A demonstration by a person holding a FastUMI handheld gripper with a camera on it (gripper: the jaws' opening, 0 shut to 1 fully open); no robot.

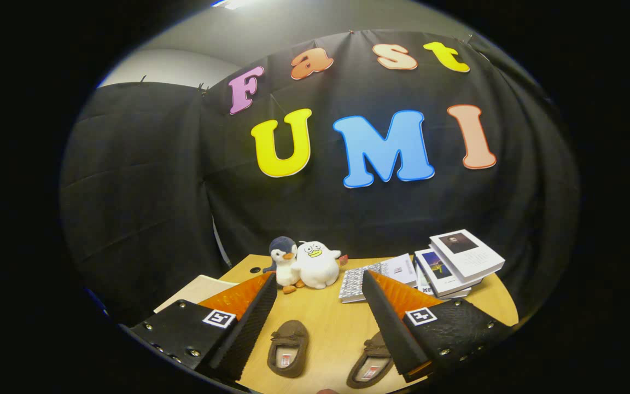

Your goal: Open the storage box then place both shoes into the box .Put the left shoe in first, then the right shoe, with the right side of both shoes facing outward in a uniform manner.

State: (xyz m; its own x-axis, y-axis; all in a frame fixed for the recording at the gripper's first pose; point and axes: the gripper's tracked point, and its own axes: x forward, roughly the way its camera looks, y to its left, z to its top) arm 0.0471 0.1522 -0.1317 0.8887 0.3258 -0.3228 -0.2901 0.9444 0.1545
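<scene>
Claw (pixel 319 323) nearest, fingers spread wide, holding nothing, hovering above the worktop (pixel 331 323). Books (pixel 457 262) and plush toys (pixel 307 265) parked at the back, out of the way. Both shoes (pixel 289 348) sit soles down below the fingers, so either is reachable. Storage box: can't spot it.

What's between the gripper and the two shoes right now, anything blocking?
Nothing visible. The gripper is open, fingers spread above the wooden table. Both brown slippers lie on bare tabletop between the fingers, one partly behind the right finger. Plush toys and books sit beyond.
</scene>
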